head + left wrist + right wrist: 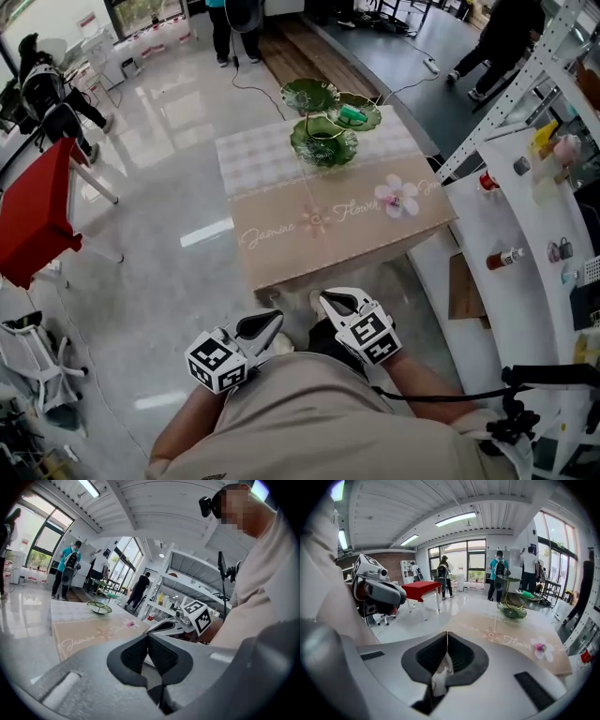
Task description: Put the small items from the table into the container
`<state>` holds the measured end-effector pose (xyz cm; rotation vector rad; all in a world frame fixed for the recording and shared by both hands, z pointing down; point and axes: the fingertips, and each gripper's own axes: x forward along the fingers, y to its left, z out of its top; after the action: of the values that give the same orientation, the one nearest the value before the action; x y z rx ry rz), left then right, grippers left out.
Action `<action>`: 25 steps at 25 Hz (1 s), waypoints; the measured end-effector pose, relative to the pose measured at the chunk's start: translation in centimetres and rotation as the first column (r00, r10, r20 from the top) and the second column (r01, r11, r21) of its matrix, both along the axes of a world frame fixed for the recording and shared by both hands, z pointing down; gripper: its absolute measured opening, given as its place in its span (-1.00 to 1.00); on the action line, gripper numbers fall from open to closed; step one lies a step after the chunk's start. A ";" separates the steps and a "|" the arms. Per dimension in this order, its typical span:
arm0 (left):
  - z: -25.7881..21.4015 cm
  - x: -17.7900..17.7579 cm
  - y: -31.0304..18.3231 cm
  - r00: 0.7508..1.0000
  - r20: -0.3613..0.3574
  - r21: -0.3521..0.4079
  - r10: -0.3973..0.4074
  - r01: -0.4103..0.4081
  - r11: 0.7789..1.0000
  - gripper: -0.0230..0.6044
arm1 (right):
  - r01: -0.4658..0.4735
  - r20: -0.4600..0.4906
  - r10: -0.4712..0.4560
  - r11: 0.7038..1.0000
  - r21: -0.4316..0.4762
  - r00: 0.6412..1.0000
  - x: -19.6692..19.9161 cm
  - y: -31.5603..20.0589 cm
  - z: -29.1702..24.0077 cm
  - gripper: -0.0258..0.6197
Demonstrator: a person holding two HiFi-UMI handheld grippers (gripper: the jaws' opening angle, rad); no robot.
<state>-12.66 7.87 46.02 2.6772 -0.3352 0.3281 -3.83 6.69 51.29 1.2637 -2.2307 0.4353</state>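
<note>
The small pink item (396, 201) lies on the table (281, 246), at five o'clock of the green tiered dish stand (323, 142). It is at one o'clock from the right gripper (330, 302), which is nearer than the left gripper (270, 323). Both grippers' jaws are pressed together, empty.

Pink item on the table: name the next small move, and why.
Probably reach the right gripper toward the pink item, opening its jaws: it is shut, empty, short of the table, and the item lies on that side.
</note>
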 end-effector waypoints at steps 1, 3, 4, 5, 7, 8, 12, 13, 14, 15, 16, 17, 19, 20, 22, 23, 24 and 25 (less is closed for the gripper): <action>0.0 -0.1 0.1 1.000 0.000 0.002 0.000 0.000 1.000 -0.90 | 0.003 0.001 -0.003 1.000 -0.001 1.000 -0.2 0.1 0.0 -0.86; 0.2 -0.3 0.2 1.000 0.006 0.008 0.000 0.000 1.000 -0.90 | 0.005 0.005 -0.005 1.000 -0.004 1.000 -0.5 0.3 0.0 -0.86; 0.3 -0.4 0.3 1.000 0.012 0.013 -0.002 0.002 1.000 -0.90 | 0.006 0.004 -0.006 1.000 -0.005 1.000 -0.6 0.4 0.1 -0.86; 0.4 -0.5 0.3 1.000 0.017 0.017 -0.004 0.004 1.000 -0.90 | 0.006 0.002 -0.006 1.000 -0.005 1.000 -0.6 0.4 0.2 -0.86; 0.5 -0.7 0.2 1.000 0.018 0.018 -0.012 0.011 1.000 -0.90 | 0.006 0.000 -0.006 1.000 -0.006 1.000 -0.4 0.3 0.2 -0.86; 0.4 -0.7 0.1 1.000 0.015 0.015 -0.018 0.017 1.000 -0.90 | 0.005 0.000 -0.005 1.000 -0.007 1.000 -0.3 0.2 0.2 -0.86; 0.2 -0.7 -0.4 1.000 0.000 0.000 -0.031 0.031 1.000 -0.90 | 0.000 0.003 0.000 1.000 -0.005 1.000 0.4 -0.5 0.2 -0.86; 0.2 -0.6 -0.6 0.999 -0.001 -0.004 -0.032 0.032 0.999 -0.90 | -0.003 0.005 0.003 1.000 -0.005 1.000 0.7 -0.7 0.2 -0.86; 0.2 -0.5 -0.8 0.999 0.000 -0.008 -0.034 0.034 0.999 -0.90 | -0.005 0.006 0.005 1.000 -0.006 1.000 1.0 -1.1 0.3 -0.86; 0.2 -0.5 -1.1 0.999 0.003 -0.010 -0.036 0.037 0.999 -0.90 | -0.005 0.005 0.005 1.000 -0.006 1.000 1.3 -1.5 0.4 -0.85; 0.2 -0.3 -1.4 0.999 0.007 -0.010 -0.039 0.039 0.999 -0.90 | -0.002 0.002 0.002 1.000 -0.005 1.000 1.7 -1.9 0.5 -0.85; 0.2 0.0 -1.7 0.999 0.010 -0.010 -0.039 0.039 0.999 -0.90 | 0.003 -0.005 -0.003 1.000 -0.005 1.000 2.2 -2.3 0.5 -0.85; 0.2 0.9 -2.4 0.999 0.011 -0.010 -0.035 0.035 0.999 -0.90 | 0.010 -0.026 -0.010 1.000 -0.006 1.000 3.6 -3.1 0.6 -0.83; 0.2 1.5 -2.8 0.999 0.012 -0.011 -0.031 0.032 0.999 -0.90 | 0.007 -0.035 -0.008 1.000 -0.010 0.999 4.5 -3.4 0.8 -0.78; 0.4 2.8 -3.5 1.000 0.013 -0.016 -0.023 0.023 1.000 -0.90 | -0.011 -0.049 0.010 1.000 -0.019 0.999 6.6 -4.2 1.3 -0.70; 0.4 3.5 -3.9 1.000 0.015 -0.019 -0.016 0.016 1.000 -0.90 | -0.024 -0.056 0.022 0.999 -0.022 0.998 7.7 -4.5 1.4 -0.70; 0.4 4.2 -4.3 1.000 0.018 -0.021 -0.007 0.008 1.000 -0.90 | -0.034 -0.067 0.032 0.999 -0.024 0.997 8.8 -4.9 1.6 -0.69; 0.4 5.0 -4.7 1.000 0.021 -0.021 0.000 0.000 1.000 -0.90 | -0.041 -0.080 0.039 0.999 -0.025 0.996 10.0 -5.4 1.8 -0.68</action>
<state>-7.65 3.15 46.38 2.6552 -0.3368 0.3583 6.13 1.34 53.10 1.2910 -2.1306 0.4209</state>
